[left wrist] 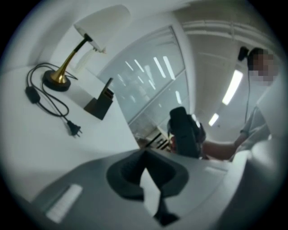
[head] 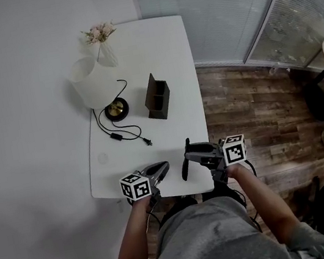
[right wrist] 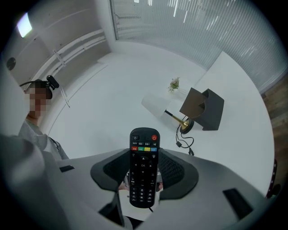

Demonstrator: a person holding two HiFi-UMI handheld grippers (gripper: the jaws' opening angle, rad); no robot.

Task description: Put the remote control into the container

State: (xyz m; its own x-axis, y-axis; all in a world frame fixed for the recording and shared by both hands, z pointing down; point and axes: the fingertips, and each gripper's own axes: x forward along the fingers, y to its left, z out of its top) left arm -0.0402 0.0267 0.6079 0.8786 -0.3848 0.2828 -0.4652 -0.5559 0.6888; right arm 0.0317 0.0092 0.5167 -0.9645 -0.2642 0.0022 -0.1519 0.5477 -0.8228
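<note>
The black remote control (right wrist: 143, 155) stands upright between the jaws of my right gripper (right wrist: 143, 177), buttons facing the camera, and the jaws are shut on it. In the head view that right gripper (head: 189, 154) holds the remote (head: 185, 164) over the table's near edge. The container (head: 157, 97), a dark open-topped box, stands mid-table, well beyond both grippers; it also shows as the container (right wrist: 204, 108) and as the container (left wrist: 101, 105). My left gripper (head: 162, 168) is over the near edge, to the left of the remote. The left gripper (left wrist: 146, 157) is shut with nothing between its jaws.
A white-shaded lamp (head: 93, 82) with a brass base stands left of the container, its black cable and plug (head: 126, 132) trailing toward me. A vase of flowers (head: 101, 40) is at the far end of the white table (head: 164, 51). Wooden floor lies to the right.
</note>
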